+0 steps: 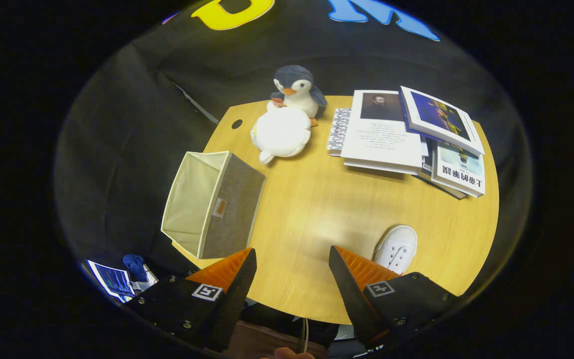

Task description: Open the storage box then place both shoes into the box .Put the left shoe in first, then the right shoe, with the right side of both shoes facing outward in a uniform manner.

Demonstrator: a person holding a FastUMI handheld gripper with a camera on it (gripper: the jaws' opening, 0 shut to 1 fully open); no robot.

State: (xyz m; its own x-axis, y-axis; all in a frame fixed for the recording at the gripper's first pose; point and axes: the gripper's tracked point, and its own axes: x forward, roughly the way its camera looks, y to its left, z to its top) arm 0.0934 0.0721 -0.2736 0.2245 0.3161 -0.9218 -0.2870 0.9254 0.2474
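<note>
A grey fabric storage box (pixel 212 204) with a cream lining stands open at the table's left edge, just beyond my left finger. A white shoe (pixel 396 248) lies on the wooden table (pixel 317 199) near its front edge, its toe showing past my right finger, which hides the rest of it. My gripper (pixel 292 262) hovers high above the table's front edge, open, with nothing between the fingers.
A plush penguin (pixel 297 89) and a white plush toy (pixel 282 132) sit at the back of the table. A pile of several books and booklets (pixel 406 139) covers the back right. Bare tabletop lies between the box and the shoe.
</note>
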